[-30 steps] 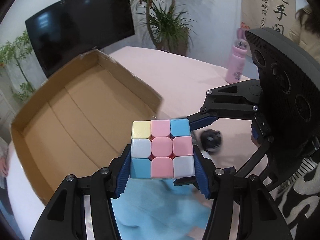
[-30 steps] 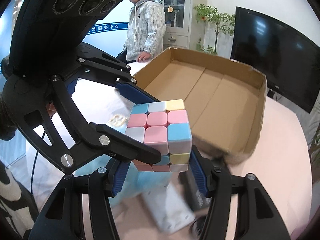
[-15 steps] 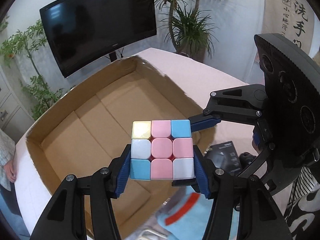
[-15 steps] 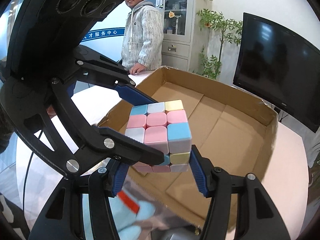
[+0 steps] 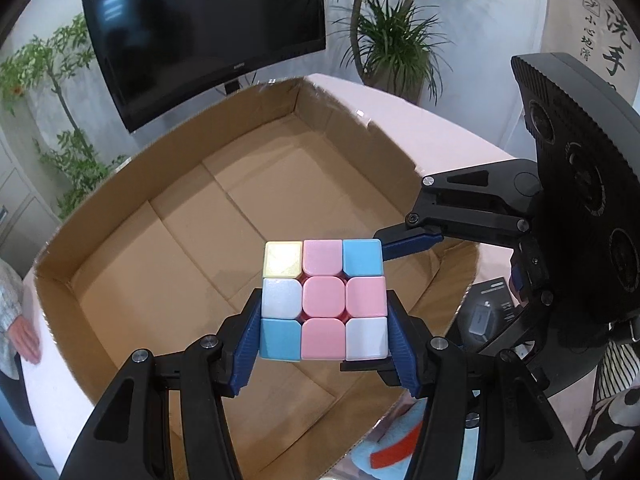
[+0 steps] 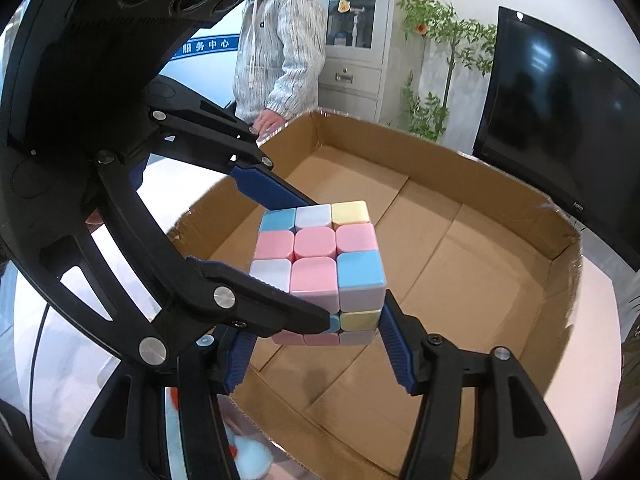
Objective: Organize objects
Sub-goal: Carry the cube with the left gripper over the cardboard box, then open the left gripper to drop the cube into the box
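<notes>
A pastel puzzle cube (image 5: 324, 300) with pink, blue, white and yellow tiles hangs over the open cardboard box (image 5: 168, 248). My left gripper (image 5: 324, 322) is shut on its left and right sides with blue pads. My right gripper (image 6: 316, 334) is shut on the same cube (image 6: 320, 256), low down on it. In the left wrist view the right gripper's fingers (image 5: 408, 238) reach in from the right, at the cube's top corner and under it. In the right wrist view the left gripper's fingers (image 6: 268, 192) come in from the left. The box (image 6: 460, 248) holds nothing.
The box stands on a pink table (image 5: 404, 120). A black packet (image 5: 488, 312) and a blue plush toy (image 5: 392, 452) lie near the box's near edge. A person (image 6: 280, 48) stands at the far side, one hand on the table. A TV (image 5: 208, 24) and plants stand behind.
Both grippers have carried the cube together from beside the box to above its inside. The grip on the cube looks the same. The person's hand has moved along the table edge.
</notes>
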Tool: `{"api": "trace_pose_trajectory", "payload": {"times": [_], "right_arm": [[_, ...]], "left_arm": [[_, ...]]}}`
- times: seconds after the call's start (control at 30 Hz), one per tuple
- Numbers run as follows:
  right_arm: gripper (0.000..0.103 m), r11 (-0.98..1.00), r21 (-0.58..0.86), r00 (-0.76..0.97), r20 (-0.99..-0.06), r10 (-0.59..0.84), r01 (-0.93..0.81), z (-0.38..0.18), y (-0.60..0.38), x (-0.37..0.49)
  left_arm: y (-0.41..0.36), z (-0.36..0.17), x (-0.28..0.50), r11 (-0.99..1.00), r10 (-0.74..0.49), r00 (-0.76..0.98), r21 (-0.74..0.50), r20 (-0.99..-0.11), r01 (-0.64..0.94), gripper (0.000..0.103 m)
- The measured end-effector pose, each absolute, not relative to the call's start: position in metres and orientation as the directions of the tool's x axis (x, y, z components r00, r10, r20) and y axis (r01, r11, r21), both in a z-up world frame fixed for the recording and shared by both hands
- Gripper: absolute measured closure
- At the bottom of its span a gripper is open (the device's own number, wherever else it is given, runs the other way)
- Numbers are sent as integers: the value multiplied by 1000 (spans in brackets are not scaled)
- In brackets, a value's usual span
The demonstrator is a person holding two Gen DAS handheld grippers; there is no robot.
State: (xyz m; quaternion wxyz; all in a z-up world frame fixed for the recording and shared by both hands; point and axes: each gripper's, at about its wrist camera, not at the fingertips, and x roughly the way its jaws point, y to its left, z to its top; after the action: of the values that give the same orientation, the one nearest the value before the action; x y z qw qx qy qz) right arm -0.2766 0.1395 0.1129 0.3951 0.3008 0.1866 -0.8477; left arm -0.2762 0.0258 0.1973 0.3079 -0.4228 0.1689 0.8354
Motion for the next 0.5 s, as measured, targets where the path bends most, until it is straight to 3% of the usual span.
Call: {"api": "trace_pose_trajectory", "payload": {"times": [0.5], "right_arm": [[49,-606,-60,-447,-733,-513,793,67,128,-287]], "left_arm": [[21,136,-299,-770,350,-398,-19,-848,-637,47]]}}
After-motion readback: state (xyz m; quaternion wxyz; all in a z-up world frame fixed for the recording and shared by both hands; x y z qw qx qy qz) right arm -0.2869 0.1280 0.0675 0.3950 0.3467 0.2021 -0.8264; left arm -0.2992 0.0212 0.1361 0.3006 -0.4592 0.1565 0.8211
